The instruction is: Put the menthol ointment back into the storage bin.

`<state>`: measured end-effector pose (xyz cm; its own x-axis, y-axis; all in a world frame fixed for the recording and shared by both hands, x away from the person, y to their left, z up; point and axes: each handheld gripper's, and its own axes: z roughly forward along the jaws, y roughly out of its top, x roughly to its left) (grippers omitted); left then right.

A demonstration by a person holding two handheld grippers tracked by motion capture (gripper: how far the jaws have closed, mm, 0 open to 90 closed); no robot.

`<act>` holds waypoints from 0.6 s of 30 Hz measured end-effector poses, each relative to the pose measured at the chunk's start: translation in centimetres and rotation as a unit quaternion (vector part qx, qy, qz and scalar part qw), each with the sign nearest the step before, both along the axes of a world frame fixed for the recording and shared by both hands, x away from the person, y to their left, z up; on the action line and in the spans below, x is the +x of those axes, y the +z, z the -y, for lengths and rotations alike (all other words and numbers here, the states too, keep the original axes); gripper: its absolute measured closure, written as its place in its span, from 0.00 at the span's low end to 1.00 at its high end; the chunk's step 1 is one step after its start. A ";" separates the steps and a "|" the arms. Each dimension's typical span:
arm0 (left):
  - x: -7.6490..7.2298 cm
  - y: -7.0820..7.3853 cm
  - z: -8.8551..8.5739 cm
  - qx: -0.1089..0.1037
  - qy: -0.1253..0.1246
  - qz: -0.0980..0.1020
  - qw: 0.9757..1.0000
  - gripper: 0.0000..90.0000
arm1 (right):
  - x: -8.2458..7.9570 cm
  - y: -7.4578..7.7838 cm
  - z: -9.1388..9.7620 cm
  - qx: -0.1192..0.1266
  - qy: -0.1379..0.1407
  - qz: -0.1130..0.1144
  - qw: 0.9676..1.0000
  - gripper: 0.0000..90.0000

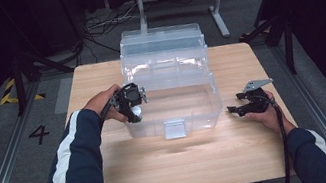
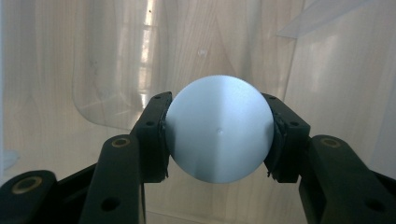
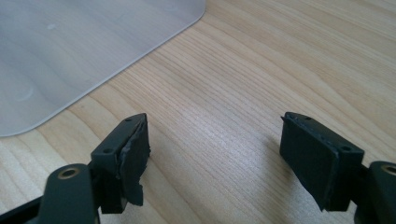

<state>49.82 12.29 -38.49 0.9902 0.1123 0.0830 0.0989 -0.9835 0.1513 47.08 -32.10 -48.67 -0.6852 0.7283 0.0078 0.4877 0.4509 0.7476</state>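
Left tool (image 2: 219, 135) clamps a pale round lid (image 2: 219, 128) inside the clear box (image 1: 168, 78)

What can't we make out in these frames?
- High view: the pale round object in the left gripper is too small to identify, partly covered by the gripper body.
- Left gripper view: its round face hides its depth, so disc or ball is unclear; the fingers cover its sides.
- Right gripper view: the clear plastic box is cut off by the top and left edges.
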 end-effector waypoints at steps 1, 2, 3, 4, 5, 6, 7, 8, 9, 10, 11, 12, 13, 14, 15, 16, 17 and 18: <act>0.0 -0.1 0.0 -0.001 -0.002 0.000 1.000 0.56 | 0.0 0.0 0.0 0.000 0.000 0.000 1.000 0.27; -0.2 -0.1 0.1 0.001 -0.003 0.004 1.000 0.56 | 0.0 0.0 0.0 0.000 0.000 0.000 1.000 0.27; -0.2 -0.1 0.0 0.001 -0.004 0.005 1.000 0.56 | 0.0 0.0 0.0 0.000 0.000 0.000 1.000 0.27; -0.3 -0.1 -0.1 -0.001 0.000 0.001 1.000 0.56 | 0.0 0.0 0.0 0.000 0.000 0.000 1.000 0.27; -0.2 -0.2 -0.1 -0.005 -0.003 -0.002 1.000 0.56 | 0.0 0.0 0.0 0.000 0.000 0.000 1.000 0.27; -0.2 -0.1 -0.2 -0.006 -0.004 -0.004 1.000 0.56 | 0.0 0.0 0.0 0.000 0.000 0.000 1.000 0.27; -0.2 -0.1 -0.2 -0.006 -0.004 -0.004 1.000 0.56 | 0.0 0.0 0.0 0.000 0.000 0.000 1.000 0.27; -0.2 -0.2 -0.2 -0.007 -0.002 -0.006 1.000 0.56 | 0.0 0.0 0.0 0.000 0.000 0.000 1.000 0.27; -0.1 -0.1 -0.2 -0.003 -0.004 -0.005 1.000 0.56 | 0.0 0.0 0.0 0.000 0.000 0.000 1.000 0.27; -0.2 -0.1 -0.2 -0.004 0.000 -0.003 1.000 0.56 | 0.0 0.0 0.0 0.000 0.000 0.000 1.000 0.27; -0.2 -0.1 -0.2 -0.004 0.000 -0.004 1.000 0.56 | 0.0 0.0 0.0 0.000 0.000 0.000 1.000 0.27; -0.2 -0.1 -0.2 -0.003 -0.001 -0.004 1.000 0.56 | 0.0 0.0 0.0 0.000 0.000 0.000 1.000 0.27; -0.2 -0.1 -0.2 -0.003 -0.003 -0.005 1.000 0.56 | 0.0 0.0 0.0 0.000 0.000 0.000 1.000 0.27; -0.2 -0.1 -0.2 -0.003 0.001 -0.007 1.000 0.56 | 0.0 0.0 0.0 0.000 0.000 0.000 1.000 0.27; -0.2 -0.2 -0.2 -0.006 0.000 -0.009 1.000 0.56 | 0.0 0.0 0.0 0.000 0.000 0.000 1.000 0.27; -0.2 -0.1 -0.2 0.000 0.001 -0.015 1.000 0.56 | 0.0 0.0 0.0 0.000 0.000 0.000 1.000 0.27; -0.2 -0.1 -0.2 0.000 0.004 -0.014 1.000 0.56 | 0.0 0.0 0.0 0.000 0.000 0.000 1.000 0.27; -0.2 -0.2 -0.2 0.000 0.007 -0.015 1.000 0.56 | 0.0 0.0 0.0 0.000 0.000 0.000 1.000 0.27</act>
<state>49.64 12.50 -38.64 0.9907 0.1255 0.0530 0.1165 -0.9820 0.1488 47.08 -32.09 -48.67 -0.6850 0.7285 0.0078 0.4878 0.4506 0.7476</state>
